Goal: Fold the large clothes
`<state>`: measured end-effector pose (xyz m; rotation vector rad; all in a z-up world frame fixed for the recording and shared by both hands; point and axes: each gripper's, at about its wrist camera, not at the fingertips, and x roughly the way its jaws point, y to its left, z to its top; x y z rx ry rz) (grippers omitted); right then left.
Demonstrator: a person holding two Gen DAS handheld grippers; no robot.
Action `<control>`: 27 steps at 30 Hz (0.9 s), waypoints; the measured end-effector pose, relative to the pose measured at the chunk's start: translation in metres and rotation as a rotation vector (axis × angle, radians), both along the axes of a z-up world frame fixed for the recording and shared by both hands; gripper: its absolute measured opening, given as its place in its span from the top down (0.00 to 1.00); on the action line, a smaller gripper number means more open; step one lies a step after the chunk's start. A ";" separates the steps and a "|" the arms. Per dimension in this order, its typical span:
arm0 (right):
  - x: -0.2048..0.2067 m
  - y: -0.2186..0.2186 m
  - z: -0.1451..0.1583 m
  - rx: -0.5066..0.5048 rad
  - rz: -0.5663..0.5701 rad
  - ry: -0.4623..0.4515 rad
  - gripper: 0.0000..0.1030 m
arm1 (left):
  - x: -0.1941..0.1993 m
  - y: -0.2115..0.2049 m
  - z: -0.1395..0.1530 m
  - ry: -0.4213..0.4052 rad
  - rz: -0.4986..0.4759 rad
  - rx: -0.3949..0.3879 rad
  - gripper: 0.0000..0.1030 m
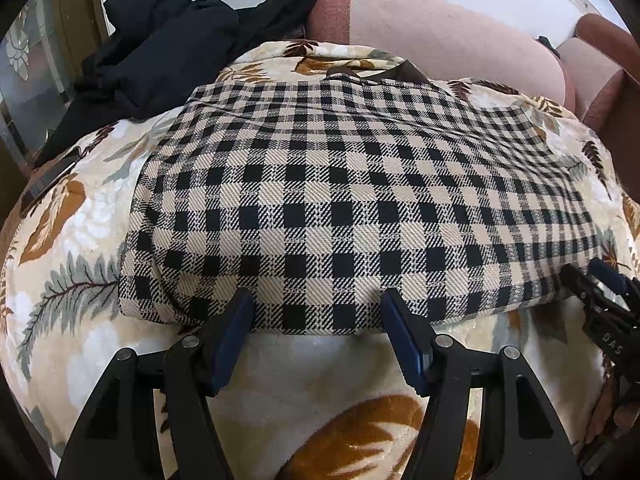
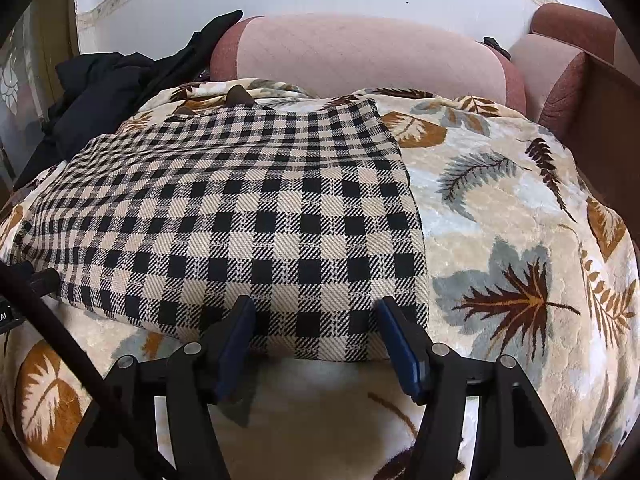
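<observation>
A folded black-and-beige checked garment [image 1: 340, 184] [image 2: 248, 216] lies flat on a leaf-patterned blanket [image 1: 80, 216] [image 2: 500, 208]. My left gripper [image 1: 316, 300] stands open at the garment's near edge, towards its left corner, with the folded edge between the blue pads [image 1: 234, 332]. My right gripper [image 2: 314, 306] is also open at the near edge, close to the right corner, and nothing is pinched. The right gripper [image 1: 600, 280] shows at the right rim of the left wrist view. Part of the left gripper [image 2: 28, 280] shows at the left rim of the right wrist view.
A heap of black clothing [image 1: 160, 44] [image 2: 100, 92] lies at the back left of the blanket. Pink sofa cushions [image 1: 440, 40] [image 2: 360, 52] rise behind the garment, and a reddish-brown armrest [image 2: 572, 80] stands at the right. A dark cable [image 2: 72, 344] crosses the lower left.
</observation>
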<state>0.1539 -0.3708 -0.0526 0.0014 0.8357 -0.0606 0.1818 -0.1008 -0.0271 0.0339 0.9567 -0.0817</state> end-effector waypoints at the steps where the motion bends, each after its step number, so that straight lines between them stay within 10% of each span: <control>1: 0.000 0.000 0.000 -0.002 0.000 0.001 0.34 | -0.001 0.000 0.001 -0.003 -0.004 -0.002 0.37; 19: -0.005 -0.009 0.009 0.015 -0.065 -0.054 0.34 | -0.012 0.013 0.032 -0.220 0.072 -0.018 0.27; 27: 0.002 0.014 0.010 0.021 0.007 -0.035 0.34 | 0.030 0.068 0.033 -0.129 0.226 0.012 0.27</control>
